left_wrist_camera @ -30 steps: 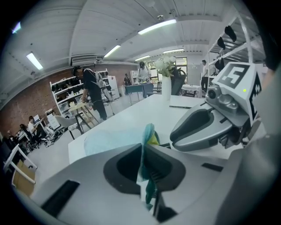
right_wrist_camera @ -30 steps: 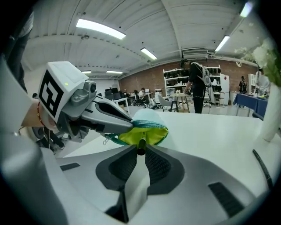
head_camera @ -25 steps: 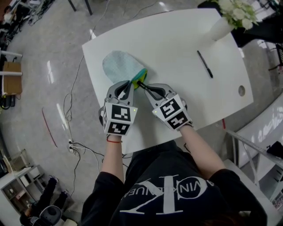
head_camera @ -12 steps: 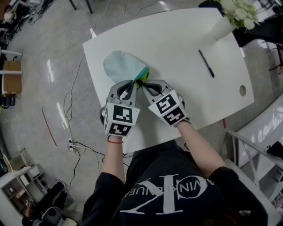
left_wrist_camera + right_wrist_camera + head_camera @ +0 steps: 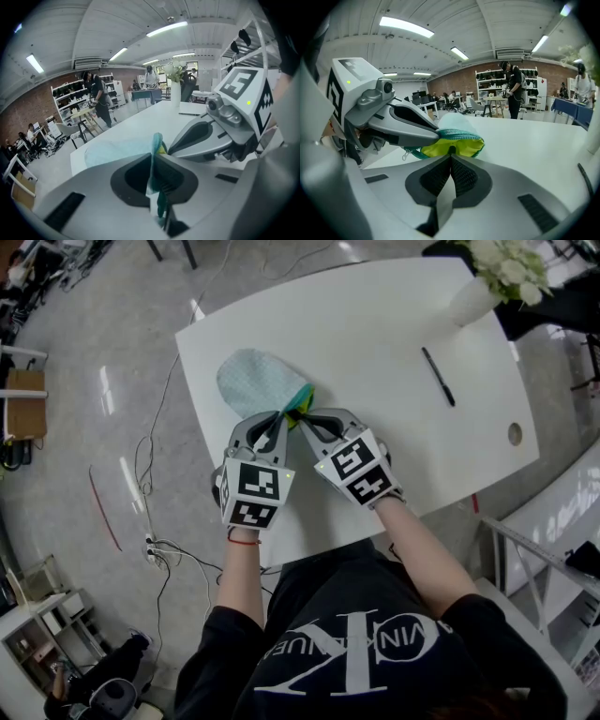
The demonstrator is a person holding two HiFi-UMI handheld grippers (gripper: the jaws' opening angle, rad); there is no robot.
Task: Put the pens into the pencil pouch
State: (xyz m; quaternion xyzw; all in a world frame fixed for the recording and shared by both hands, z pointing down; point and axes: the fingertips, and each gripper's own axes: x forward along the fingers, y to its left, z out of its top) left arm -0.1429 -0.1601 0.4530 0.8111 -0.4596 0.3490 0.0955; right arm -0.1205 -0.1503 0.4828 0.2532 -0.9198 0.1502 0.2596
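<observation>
1. Table (image 5: 375, 315): the pouch (image 5: 258, 381) lies on its left part, mouth towards me.
2. My left claw (image 5: 284, 416) is clamped on the pouch rim. My right claw (image 5: 300, 418) is closed on nothing.
3. The pen (image 5: 437, 376) lies well to the right, its length running roughly away from me; the right claw is nearer.

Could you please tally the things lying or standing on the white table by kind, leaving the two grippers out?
pencil pouch: 1
loose black pen: 1
vase of flowers: 1
Total: 3
</observation>
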